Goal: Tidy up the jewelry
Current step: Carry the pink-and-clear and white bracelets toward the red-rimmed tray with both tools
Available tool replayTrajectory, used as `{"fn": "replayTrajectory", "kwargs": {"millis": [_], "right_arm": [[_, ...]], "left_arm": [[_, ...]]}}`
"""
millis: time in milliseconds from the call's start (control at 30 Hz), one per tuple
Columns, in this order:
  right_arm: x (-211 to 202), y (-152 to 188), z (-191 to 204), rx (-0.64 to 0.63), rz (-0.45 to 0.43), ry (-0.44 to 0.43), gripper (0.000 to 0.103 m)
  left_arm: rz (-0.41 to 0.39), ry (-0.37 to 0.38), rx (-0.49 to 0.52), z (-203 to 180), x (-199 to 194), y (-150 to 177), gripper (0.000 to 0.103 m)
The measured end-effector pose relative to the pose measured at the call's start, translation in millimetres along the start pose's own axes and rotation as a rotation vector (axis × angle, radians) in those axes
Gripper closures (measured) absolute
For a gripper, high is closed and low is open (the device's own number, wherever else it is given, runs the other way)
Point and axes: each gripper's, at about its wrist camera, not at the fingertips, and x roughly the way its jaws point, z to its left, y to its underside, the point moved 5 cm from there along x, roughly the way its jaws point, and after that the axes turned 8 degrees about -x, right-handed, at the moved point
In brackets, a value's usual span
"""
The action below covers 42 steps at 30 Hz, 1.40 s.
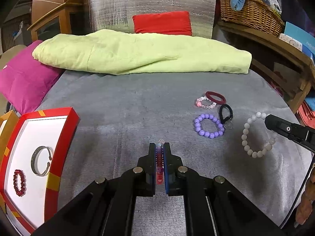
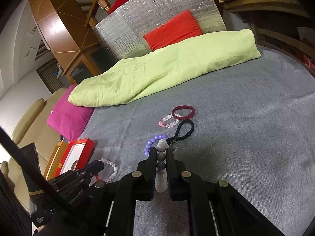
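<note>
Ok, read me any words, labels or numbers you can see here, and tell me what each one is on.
Nothing reads in full.
"Fa": white print on the blue cardboard box at the right edge of the left wrist view; the rest is cut off and blurred.
Raised lettering on the black body of the left gripper, seen from the right wrist: too blurred to read.
Red-rimmed jewelry box: no text visible.

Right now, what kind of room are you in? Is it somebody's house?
Probably a home living room or bedroom used for storage. A wicker basket sits on a wooden shelf, a pink cushion and folded green blanket lie nearby, and a beige sofa stands alongside.
</note>
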Motion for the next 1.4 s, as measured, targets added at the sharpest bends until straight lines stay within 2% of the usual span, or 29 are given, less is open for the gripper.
{"fn": "replayTrajectory", "kwargs": {"millis": [1400], "right_arm": [[5, 7, 18, -0.069, 0.019, -0.012, 0.093]], "left_arm": [[-0.034, -0.037, -0.064, 36, -14, -3, 0.096]]}}
